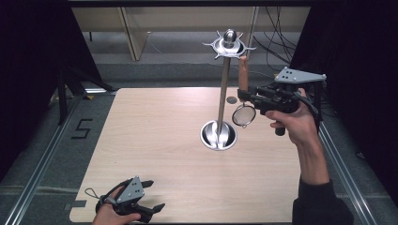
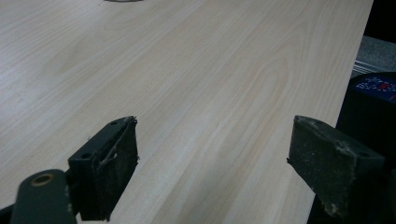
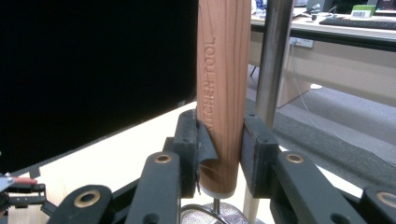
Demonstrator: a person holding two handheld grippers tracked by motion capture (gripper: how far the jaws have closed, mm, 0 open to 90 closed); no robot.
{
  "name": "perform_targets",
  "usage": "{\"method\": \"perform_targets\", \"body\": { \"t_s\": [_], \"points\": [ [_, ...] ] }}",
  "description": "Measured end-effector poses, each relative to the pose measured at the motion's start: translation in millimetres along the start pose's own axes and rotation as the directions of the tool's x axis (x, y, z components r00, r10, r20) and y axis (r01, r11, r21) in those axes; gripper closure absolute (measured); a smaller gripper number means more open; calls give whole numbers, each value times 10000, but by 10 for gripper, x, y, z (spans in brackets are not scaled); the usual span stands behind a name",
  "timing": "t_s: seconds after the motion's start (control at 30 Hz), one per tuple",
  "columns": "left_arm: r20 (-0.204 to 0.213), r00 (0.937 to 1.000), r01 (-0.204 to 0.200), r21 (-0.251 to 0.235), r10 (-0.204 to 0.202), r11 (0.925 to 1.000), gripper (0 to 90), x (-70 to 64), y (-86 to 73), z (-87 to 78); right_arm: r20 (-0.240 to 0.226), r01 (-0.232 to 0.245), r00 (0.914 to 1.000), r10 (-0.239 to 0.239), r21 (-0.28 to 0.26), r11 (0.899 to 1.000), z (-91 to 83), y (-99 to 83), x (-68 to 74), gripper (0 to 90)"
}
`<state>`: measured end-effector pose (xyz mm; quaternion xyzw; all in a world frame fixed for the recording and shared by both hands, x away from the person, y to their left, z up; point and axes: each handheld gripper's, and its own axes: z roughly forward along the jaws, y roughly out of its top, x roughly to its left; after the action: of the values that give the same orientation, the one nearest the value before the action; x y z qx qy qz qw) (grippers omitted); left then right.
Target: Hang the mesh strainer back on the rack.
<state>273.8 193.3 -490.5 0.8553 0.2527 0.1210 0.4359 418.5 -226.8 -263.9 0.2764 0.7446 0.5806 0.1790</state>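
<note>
A metal utensil stand [image 1: 224, 84] rises from a round base [image 1: 218, 135] at the middle of the wooden table [image 1: 155, 140], with a hooked crown [image 1: 229, 45] on top. My right gripper [image 1: 245, 96] is shut on the wooden handle [image 3: 220, 93] of a small mesh strainer [image 1: 244, 115], held upright just right of the pole [image 3: 273, 65], handle top close under the crown. The handle reads KITCHEN TOOL. My left gripper [image 1: 152, 197] rests open near the table's front left edge, its pads [image 2: 116, 163] wide apart over bare wood.
A small round mark [image 1: 231, 100] lies on the table behind the stand. Metal rails [image 1: 37, 173] run along both sides of the table. Cables [image 1: 277, 33] and a desk stand beyond the far edge. Black curtains close in both sides.
</note>
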Motion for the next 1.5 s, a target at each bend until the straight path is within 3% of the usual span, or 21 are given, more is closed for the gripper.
{"method": "perform_targets", "body": {
  "t_s": [0.03,0.17,0.2,0.4,0.7,0.8,0.9,1.07,1.1,1.13,1.23,1.3,1.33,1.5],
  "points": [
    [9,10000,-2,6,2,10000,152,0,0,0,18,-198,9998,198,77,9998,4,7,-19,713],
    [-38,10000,-27,-42,27,10000,152,-1,-1,4,95,-283,9996,282,120,9995,32,8,-59,713],
    [-40,10000,-25,-45,25,10000,152,-1,-1,4,133,-98,9999,96,163,9998,39,13,-82,713],
    [13,10000,-13,16,13,10000,153,1,1,0,85,-448,9990,446,345,9984,75,36,-88,713],
    [-67,10000,-35,-25,35,10000,152,2,0,1,148,-369,9992,362,445,9983,139,53,-134,713],
    [-20,10000,-51,52,51,10000,153,5,2,-4,136,-620,9980,614,506,9968,147,51,-126,713],
    [-80,10000,-37,-94,36,9999,153,1,-3,5,153,-441,9989,434,531,9976,164,47,-148,713],
    [-18,10000,-62,53,62,10000,153,4,2,-5,131,-615,9981,608,628,9961,186,25,-153,712],
    [-17,10000,-42,42,42,10000,152,4,1,-5,136,-446,9989,439,612,9971,190,18,-164,712],
    [-21,10000,-49,48,50,10000,152,4,1,-5,129,-669,9977,661,691,9954,192,13,-150,712],
    [-31,10000,-48,61,49,10000,152,1,4,-6,70,-733,9973,730,651,9952,199,-4,-165,708],
    [-30,10000,-49,61,50,10000,153,1,3,-6,47,-517,9987,515,571,9970,199,-10,-197,703],
    [-30,10000,-49,61,50,10000,152,1,3,-6,19,-735,9973,735,600,9955,198,-16,-192,701],
    [-35,10000,-47,72,48,10000,153,3,4,-7,59,-751,9972,749,602,9954,201,-17,-183,702]
  ]
}}
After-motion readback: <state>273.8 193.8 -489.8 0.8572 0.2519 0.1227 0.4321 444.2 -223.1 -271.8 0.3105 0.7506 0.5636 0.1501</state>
